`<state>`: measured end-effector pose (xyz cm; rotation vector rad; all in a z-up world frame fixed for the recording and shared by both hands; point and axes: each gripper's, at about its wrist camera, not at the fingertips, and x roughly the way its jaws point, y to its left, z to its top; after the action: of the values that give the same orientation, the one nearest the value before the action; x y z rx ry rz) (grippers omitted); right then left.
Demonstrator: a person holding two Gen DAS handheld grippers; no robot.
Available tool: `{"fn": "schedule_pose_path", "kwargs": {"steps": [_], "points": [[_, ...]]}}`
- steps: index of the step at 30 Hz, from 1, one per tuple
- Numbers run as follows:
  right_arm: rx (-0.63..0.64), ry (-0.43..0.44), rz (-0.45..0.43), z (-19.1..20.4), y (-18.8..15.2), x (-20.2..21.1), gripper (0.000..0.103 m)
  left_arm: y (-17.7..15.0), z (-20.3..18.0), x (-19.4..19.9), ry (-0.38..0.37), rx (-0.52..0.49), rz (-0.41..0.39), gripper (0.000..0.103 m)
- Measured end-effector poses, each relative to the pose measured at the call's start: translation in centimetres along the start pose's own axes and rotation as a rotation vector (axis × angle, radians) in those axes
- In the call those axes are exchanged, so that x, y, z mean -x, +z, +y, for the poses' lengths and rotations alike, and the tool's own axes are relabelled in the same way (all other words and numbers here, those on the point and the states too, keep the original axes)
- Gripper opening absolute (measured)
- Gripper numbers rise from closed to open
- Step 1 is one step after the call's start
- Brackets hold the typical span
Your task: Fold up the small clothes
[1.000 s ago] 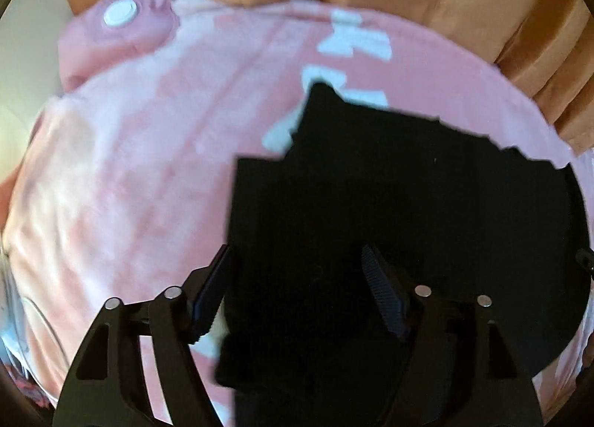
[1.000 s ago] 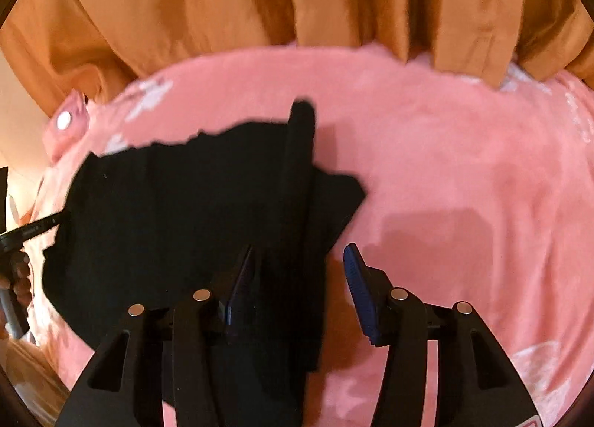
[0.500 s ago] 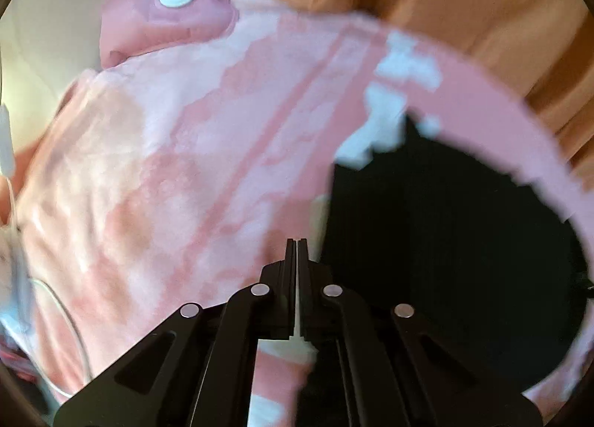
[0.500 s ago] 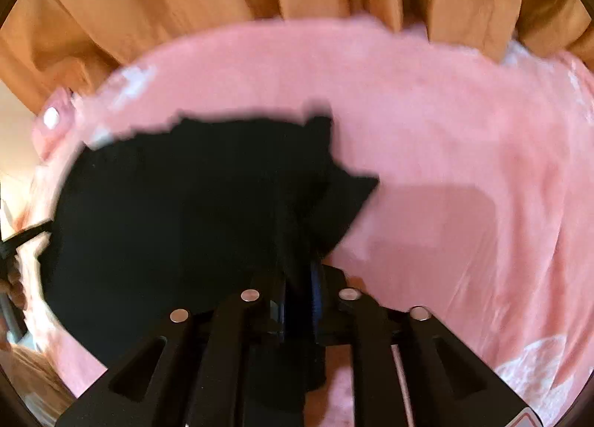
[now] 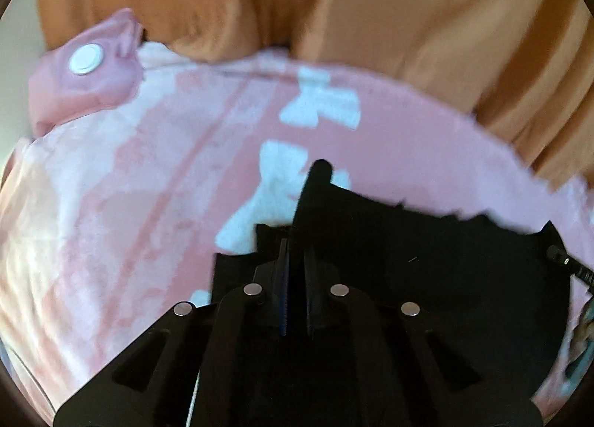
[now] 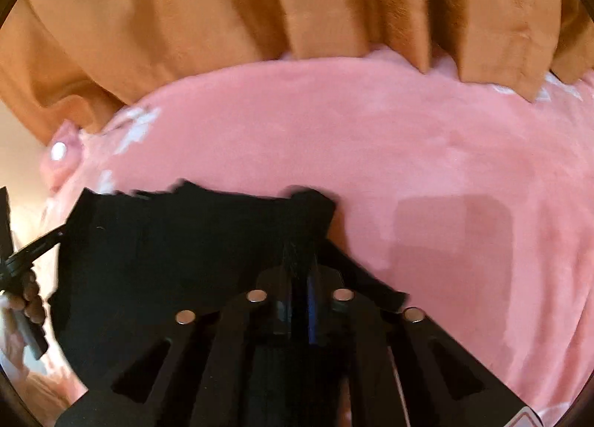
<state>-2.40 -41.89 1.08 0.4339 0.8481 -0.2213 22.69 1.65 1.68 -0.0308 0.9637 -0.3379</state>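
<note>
A small black garment (image 5: 427,252) lies on a pink blanket (image 5: 148,182). My left gripper (image 5: 295,260) is shut on the garment's left edge, with a fold of black cloth standing up between the fingers. In the right wrist view the same black garment (image 6: 185,241) spreads to the left, and my right gripper (image 6: 300,260) is shut on its right edge, the cloth pinched and raised. The other gripper (image 6: 33,245) and the hand holding it show at the far left of the right wrist view.
An orange curtain (image 6: 297,0) hangs behind the pink blanket (image 6: 427,152). A pink pillow corner with a white button (image 5: 85,59) sits at the back left. White patterns (image 5: 319,104) mark the blanket.
One second ago both grippers were open over the garment's edges. They closed on the cloth and now lift its two sides, pulling it toward me.
</note>
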Motion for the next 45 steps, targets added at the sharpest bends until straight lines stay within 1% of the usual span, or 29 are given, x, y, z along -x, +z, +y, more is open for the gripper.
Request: {"fn": "schedule_pose_path", "kwargs": {"steps": [3, 4, 5, 8, 9, 10, 12, 15, 17, 19, 21, 23, 24, 25, 26, 27, 28, 30, 31, 32, 33, 35, 36, 37, 39, 40, 41, 43, 45], "points": [[0.029, 0.116, -0.145, 1.9, 1.3, 4.3, 0.005, 0.5, 1.7, 2.0, -0.016, 0.063, -0.032, 0.005], [0.044, 0.078, -0.162, 1.6, 1.4, 4.1, 0.005, 0.5, 2.4, 1.4, 0.010, 0.075, -0.016, 0.005], [0.035, 0.018, -0.123, 0.8, 1.4, 2.6, 0.005, 0.3, 3.0, -0.1, 0.050, 0.084, 0.021, 0.005], [-0.099, -0.099, 0.076, -4.0, -0.5, -4.2, 0.004, -0.7, 4.0, -3.7, 0.146, 0.082, 0.089, 0.003], [-0.117, -0.080, 0.043, -4.4, -0.8, -4.3, 0.004, -0.9, 3.7, -3.6, 0.171, 0.052, 0.050, 0.003], [-0.122, -0.082, 0.041, -4.2, -0.6, -4.2, 0.004, -0.7, 3.3, -3.5, 0.174, 0.038, 0.059, 0.003], [-0.103, -0.081, 0.047, -2.9, 0.3, -3.5, 0.005, -0.4, 3.2, -2.2, 0.139, 0.063, 0.042, 0.004], [-0.036, -0.212, -0.026, 0.0, 0.7, 0.6, 0.014, -0.4, 2.4, 1.6, 0.164, 0.059, -0.024, 0.004], [0.046, -0.160, -0.062, 2.8, -0.4, 3.2, 0.014, -1.5, 0.6, 4.6, 0.132, -0.007, -0.068, 0.007], [0.127, -0.076, -0.056, 5.9, -2.2, 4.2, 0.014, -3.1, -1.4, 5.3, 0.108, -0.054, -0.058, 0.015], [0.167, 0.043, 0.029, 9.2, -4.7, 2.4, 0.014, -6.1, -4.9, 3.7, 0.063, -0.140, 0.018, 0.015], [0.219, 0.136, 0.180, 12.4, -7.8, -1.2, 0.013, -8.5, -7.1, 1.8, 0.061, -0.225, 0.092, 0.017], [0.269, 0.136, 0.232, 13.3, -9.4, -2.5, 0.004, -9.9, -7.6, 1.2, 0.083, -0.282, 0.103, 0.017], [0.305, 0.118, 0.249, 13.4, -10.3, -3.0, 0.000, -10.6, -7.6, 1.5, 0.100, -0.326, 0.063, 0.018], [0.330, 0.125, 0.230, 12.3, -10.9, -2.4, 0.000, -11.1, -7.1, 1.9, 0.161, -0.381, 0.041, 0.018], [0.316, 0.113, 0.233, 10.8, -10.8, -1.8, 0.000, -11.3, -5.0, 2.2, 0.233, -0.376, 0.042, 0.018], [0.274, 0.083, 0.242, 9.0, -10.5, -1.0, 0.000, -11.3, -3.3, 2.4, 0.256, -0.337, 0.053, 0.018], [0.154, -0.052, 0.220, 3.7, -9.8, 1.0, 0.000, -11.3, 0.4, 3.2, 0.194, -0.249, 0.047, 0.016], [0.101, -0.112, 0.214, 1.6, -9.7, 1.8, 0.000, -11.3, 1.3, 3.7, 0.204, -0.232, 0.043, 0.017], [0.008, -0.087, 0.202, -0.4, -9.6, 3.1, 0.000, -11.4, 1.6, 4.0, 0.257, -0.221, 0.036, 0.020], [-0.055, -0.080, 0.189, -1.3, -9.7, 4.1, 0.000, -11.5, 2.0, 4.8, 0.257, -0.185, 0.027, 0.024], [-0.141, -0.121, 0.132, -2.4, -10.9, 6.4, 0.011, -11.8, 2.8, 6.5, 0.192, -0.090, 0.018, 0.028], [-0.169, -0.151, 0.115, -2.6, -11.7, 7.1, 0.042, -12.4, 3.2, 7.0, 0.175, -0.029, 0.028, 0.046], [-0.198, -0.164, 0.105, -2.9, -12.4, 7.4, 0.059, -12.9, 3.7, 6.9, 0.170, 0.022, 0.049, 0.065], [-0.272, -0.116, 0.123, -3.5, -13.4, 6.6, 0.061, -13.4, 4.6, 5.6, 0.182, 0.124, 0.106, 0.069], [-0.297, -0.087, 0.137, -3.4, -13.3, 5.9, 0.061, -13.3, 5.0, 4.8, 0.161, 0.174, 0.130, 0.075], [-0.310, -0.062, 0.144, -3.4, -12.8, 5.0, 0.061, -12.8, 5.2, 4.5, 0.156, 0.197, 0.115, 0.077], [-0.277, -0.059, 0.116, -2.7, -11.2, 3.3, 0.072, -11.3, 4.5, 4.2, 0.173, 0.197, 0.037, 0.076], [-0.224, -0.056, 0.097, -1.2, -10.0, 1.9, 0.074, -9.9, 3.0, 3.0, 0.119, 0.151, 0.047, 0.077]]}}
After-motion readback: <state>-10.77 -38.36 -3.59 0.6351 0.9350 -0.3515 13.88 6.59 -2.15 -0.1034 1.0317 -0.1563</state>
